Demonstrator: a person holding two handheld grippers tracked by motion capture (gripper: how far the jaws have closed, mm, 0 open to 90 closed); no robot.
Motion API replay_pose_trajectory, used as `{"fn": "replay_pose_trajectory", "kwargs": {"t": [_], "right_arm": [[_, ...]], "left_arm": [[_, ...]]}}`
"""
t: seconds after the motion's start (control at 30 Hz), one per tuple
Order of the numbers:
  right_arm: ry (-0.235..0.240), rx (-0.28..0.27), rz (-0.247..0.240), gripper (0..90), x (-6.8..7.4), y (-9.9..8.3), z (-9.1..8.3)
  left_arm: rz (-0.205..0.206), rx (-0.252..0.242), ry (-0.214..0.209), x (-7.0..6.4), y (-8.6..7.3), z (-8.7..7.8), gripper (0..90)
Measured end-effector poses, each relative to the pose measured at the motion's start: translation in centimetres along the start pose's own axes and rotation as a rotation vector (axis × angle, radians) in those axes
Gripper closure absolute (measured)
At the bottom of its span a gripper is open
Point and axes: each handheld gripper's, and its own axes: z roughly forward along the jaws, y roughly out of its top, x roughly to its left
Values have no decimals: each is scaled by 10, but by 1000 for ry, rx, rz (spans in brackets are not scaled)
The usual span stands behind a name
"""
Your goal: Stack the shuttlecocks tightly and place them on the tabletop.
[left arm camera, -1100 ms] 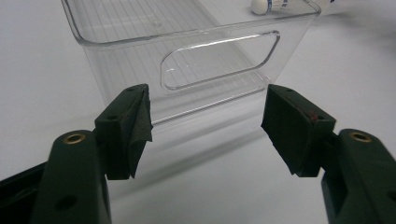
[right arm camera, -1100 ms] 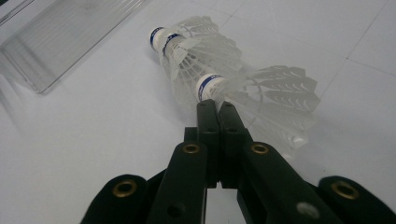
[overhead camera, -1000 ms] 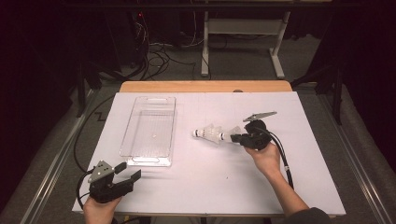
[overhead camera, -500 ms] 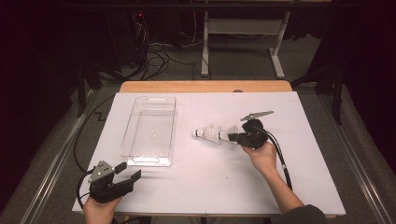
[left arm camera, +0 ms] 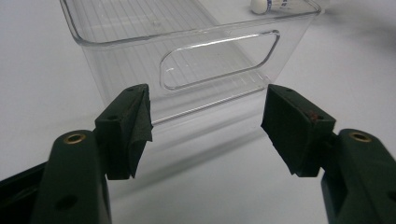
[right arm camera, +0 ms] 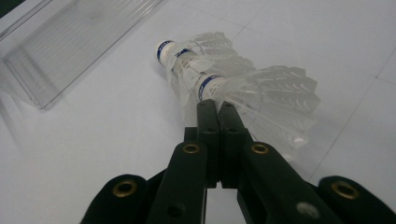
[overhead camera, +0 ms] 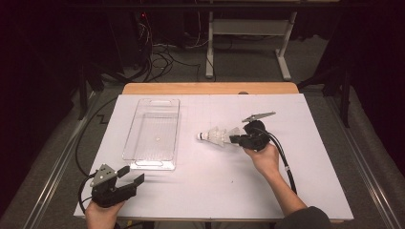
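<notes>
The right tool (overhead camera: 235,139) sits right of centre on the white worktop (overhead camera: 191,191), held in the person's right hand (overhead camera: 262,157), with its jaws pressed together on the feather skirt of the rearmost shuttlecock in a nested stack of shuttlecocks (overhead camera: 217,136). In the right gripper view the jaws meet with no gap between them at the skirt edge of the stack (right arm camera: 233,88), and the white cork tip with a blue band points away from the tool toward the tray. In the high view the stack extends left from the tool, cork end toward the left, just right of the clear plastic tray (overhead camera: 153,136). Whether the stack rests on the worktop or is lifted slightly cannot be determined. The tray lies left of centre with its long axis running near to far. The left tool (overhead camera: 131,175) sits at the near left corner of the worktop in the left hand (overhead camera: 102,210), jaws set wide apart and holding nothing. In the left gripper view the jaws face the near end wall of the tray (left arm camera: 196,60), which has a slot handle, and are apart from it.
</notes>
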Motion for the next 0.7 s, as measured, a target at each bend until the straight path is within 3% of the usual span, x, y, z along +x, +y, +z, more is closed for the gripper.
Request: {"fn": "replay_pose_trajectory", "kwargs": {"t": [0.7], "right_arm": [[23, -11, 4, 900, 3, 5, 16]], "left_arm": [[-2, -5, 0, 1, 0, -1, 336]]}}
